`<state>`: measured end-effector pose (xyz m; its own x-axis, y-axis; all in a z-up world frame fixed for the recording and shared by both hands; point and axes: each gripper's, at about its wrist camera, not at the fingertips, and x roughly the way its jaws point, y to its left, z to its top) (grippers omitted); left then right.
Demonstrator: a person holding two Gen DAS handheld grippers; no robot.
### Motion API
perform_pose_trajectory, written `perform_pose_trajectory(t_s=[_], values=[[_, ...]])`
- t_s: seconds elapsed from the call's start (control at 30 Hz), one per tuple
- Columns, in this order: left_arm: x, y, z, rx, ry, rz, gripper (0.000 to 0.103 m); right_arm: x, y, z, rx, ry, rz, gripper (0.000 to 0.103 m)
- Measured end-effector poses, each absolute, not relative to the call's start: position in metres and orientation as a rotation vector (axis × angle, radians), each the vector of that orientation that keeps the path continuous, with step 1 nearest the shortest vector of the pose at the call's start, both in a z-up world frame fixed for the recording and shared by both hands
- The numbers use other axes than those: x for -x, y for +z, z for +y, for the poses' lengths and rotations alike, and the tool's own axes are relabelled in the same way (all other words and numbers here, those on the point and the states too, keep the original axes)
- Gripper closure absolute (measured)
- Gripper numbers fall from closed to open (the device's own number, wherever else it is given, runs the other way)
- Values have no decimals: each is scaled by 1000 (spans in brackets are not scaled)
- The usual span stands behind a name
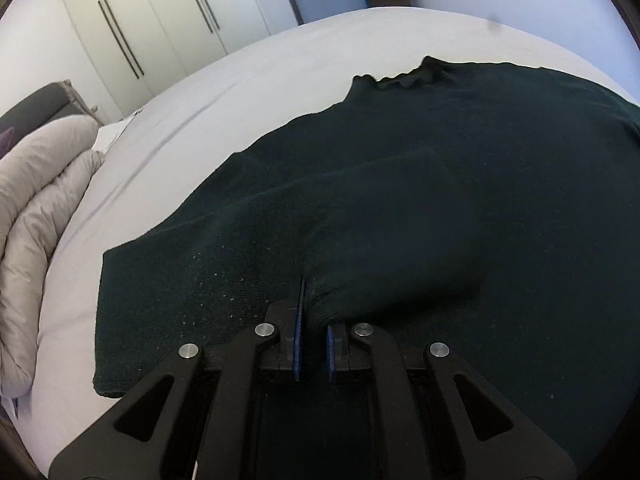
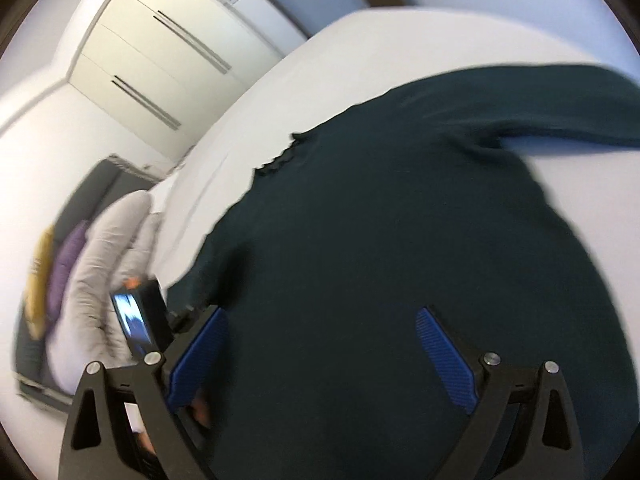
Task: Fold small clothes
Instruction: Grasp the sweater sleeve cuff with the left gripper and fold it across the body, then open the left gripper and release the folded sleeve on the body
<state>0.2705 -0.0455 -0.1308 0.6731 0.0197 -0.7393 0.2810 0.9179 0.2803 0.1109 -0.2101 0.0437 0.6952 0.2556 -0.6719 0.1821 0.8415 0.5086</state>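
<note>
Mostly flat dark green sweater (image 1: 440, 152)

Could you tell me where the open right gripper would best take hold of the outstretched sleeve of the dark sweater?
Probably at the far cuff end of the sleeve, coming from above. It lies flat on the white bed, clear of the body, so the right gripper can pinch one thin edge there.

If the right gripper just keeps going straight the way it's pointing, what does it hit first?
Most likely the dark sweater: the open right gripper points down at its body, with nothing visible between. Depth is unclear in the blur.
</note>
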Motion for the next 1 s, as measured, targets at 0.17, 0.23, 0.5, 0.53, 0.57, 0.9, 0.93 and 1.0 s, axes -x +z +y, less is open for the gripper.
perform_pose_trajectory(t_s=[0.17,0.23,0.5,0.53,0.57,0.9,0.93,1.0], values=[[-267,-136,-45,-371,-154,804,95,-193,24,-189,-705,253,923,8],[-275,-136,-44,-371,-152,794,95,-222,15,-175,-757,315,963,9],[-268,-134,-30,-269,-171,768,95,-292,-34,-119,-847,376,1171,34],[-269,-133,-26,-251,-174,767,95,-296,-35,-116,-853,388,1164,38],[-266,-132,-23,-241,-176,768,95,-298,-35,-114,-851,395,1161,43],[-258,-114,29,32,-323,743,86,-305,-11,-114,-587,343,1109,94],[-253,-110,38,80,-353,715,76,-305,-4,-124,-578,327,1089,94],[-245,-104,53,156,-385,658,43,-305,5,-142,-570,297,1064,94]])
